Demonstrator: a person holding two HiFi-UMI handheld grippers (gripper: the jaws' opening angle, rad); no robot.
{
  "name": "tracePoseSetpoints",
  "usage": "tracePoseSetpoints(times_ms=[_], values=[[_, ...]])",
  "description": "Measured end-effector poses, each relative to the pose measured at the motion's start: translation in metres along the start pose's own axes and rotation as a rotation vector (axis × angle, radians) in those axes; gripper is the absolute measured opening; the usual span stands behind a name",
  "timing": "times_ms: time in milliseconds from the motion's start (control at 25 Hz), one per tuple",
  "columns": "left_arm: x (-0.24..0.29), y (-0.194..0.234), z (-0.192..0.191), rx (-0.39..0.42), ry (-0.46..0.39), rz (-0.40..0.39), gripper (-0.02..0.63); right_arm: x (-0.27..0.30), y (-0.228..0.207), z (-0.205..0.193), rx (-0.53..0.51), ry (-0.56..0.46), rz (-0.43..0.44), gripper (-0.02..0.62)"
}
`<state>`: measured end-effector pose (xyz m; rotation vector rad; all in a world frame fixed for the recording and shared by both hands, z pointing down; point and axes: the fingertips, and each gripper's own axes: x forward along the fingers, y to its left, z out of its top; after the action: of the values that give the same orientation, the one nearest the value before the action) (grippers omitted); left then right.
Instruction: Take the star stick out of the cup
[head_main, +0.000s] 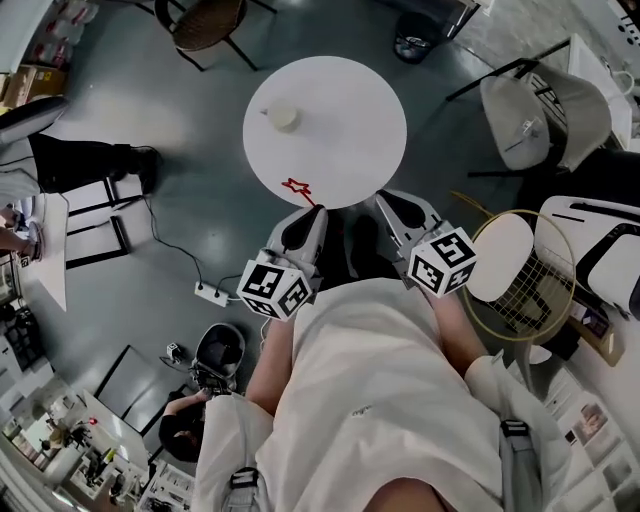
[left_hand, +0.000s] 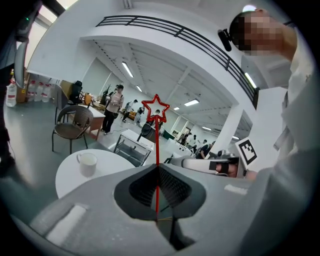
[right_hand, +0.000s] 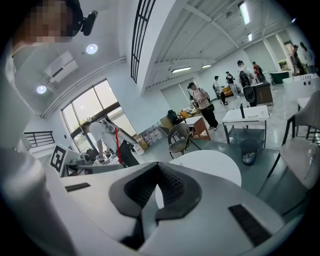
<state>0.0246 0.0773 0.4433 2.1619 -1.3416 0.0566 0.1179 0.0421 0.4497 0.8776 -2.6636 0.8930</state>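
Observation:
The red star stick (head_main: 298, 187) is out of the white cup (head_main: 284, 118), which stands alone at the left of the round white table (head_main: 340, 130). My left gripper (head_main: 311, 213) is shut on the stick's lower end at the table's near edge. In the left gripper view the stick (left_hand: 156, 150) rises upright from the closed left gripper (left_hand: 158, 168), star on top, with the cup (left_hand: 87, 164) off to the left. My right gripper (head_main: 386, 200) hovers beside it, shut and empty. The right gripper view shows the right gripper (right_hand: 159, 166) with its jaws together over the table (right_hand: 210, 165).
A wicker chair (head_main: 205, 22) stands beyond the table and a white chair (head_main: 545, 115) to the right. A bin (head_main: 413, 45) is at the far side. A racket (head_main: 520, 275) lies at my right, and a power strip (head_main: 213, 293) on the floor at my left.

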Motion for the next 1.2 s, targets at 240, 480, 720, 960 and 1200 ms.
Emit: tracePoseSetpoints(times_ms=[240, 480, 720, 960, 1200], values=[[-0.028, -0.008, -0.015, -0.024, -0.028, 0.099, 0.012, -0.006, 0.012, -0.016, -0.018, 0.031, 0.082, 0.008], [-0.032, -0.015, -0.012, -0.023, -0.049, 0.101, 0.012, -0.021, 0.023, 0.002, -0.076, 0.02, 0.058, 0.008], [-0.034, -0.034, -0.001, 0.071, -0.059, 0.052, 0.012, -0.036, 0.036, 0.02, -0.073, -0.086, 0.074, 0.008], [-0.04, -0.035, -0.007, 0.067, -0.062, 0.054, 0.012, -0.046, 0.049, 0.0, -0.087, -0.067, 0.092, 0.006], [-0.046, -0.033, -0.016, 0.062, -0.06, 0.075, 0.012, -0.054, 0.048, -0.009, -0.073, -0.072, 0.098, 0.006]])
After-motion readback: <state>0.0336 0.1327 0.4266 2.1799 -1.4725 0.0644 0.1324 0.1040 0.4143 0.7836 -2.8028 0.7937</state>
